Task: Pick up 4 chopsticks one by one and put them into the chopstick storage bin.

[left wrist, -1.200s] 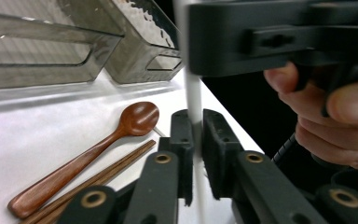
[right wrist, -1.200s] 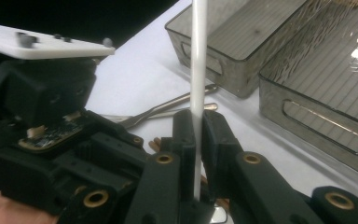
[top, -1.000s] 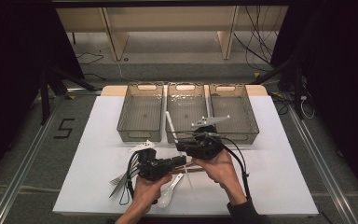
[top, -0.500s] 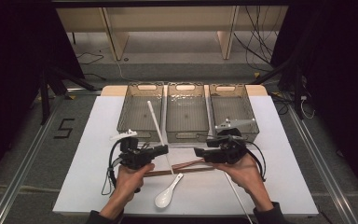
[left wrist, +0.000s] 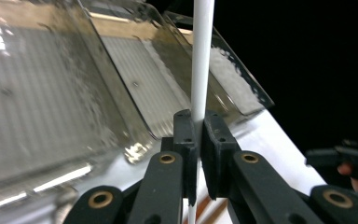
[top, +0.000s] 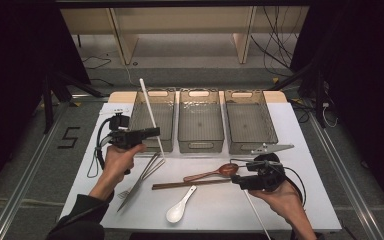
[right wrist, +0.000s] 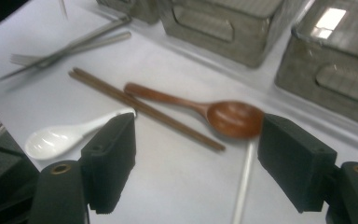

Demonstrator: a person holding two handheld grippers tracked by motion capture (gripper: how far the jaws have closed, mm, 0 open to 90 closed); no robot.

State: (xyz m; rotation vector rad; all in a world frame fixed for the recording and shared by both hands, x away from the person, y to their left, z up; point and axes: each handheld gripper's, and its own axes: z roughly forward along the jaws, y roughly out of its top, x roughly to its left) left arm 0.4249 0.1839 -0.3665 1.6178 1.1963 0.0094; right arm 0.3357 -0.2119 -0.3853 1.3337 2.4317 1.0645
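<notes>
Left tongs (left wrist: 197, 140) clamped on white stick (left wrist: 200, 60), held above left bin (top: 152, 120). Right tongs (right wrist: 196, 154) just opened, nothing between them, second stick (right wrist: 242, 186) below. Bins' contents unclear.

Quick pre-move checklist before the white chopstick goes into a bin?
1. Left gripper shut on white chopstick: ok.
2. Chopstick over the left bin: ok in the high view; height above it: cannot tell.
3. Left bin free inside: ok.
4. Right gripper open, nothing between the jaws, which have just been opening: ok.
5. Second white chopstick on the table by the right gripper: not ok, yet to be picked up.
6. Wooden spoon, brown chopsticks, white spoon unsorted: not ok.
</notes>
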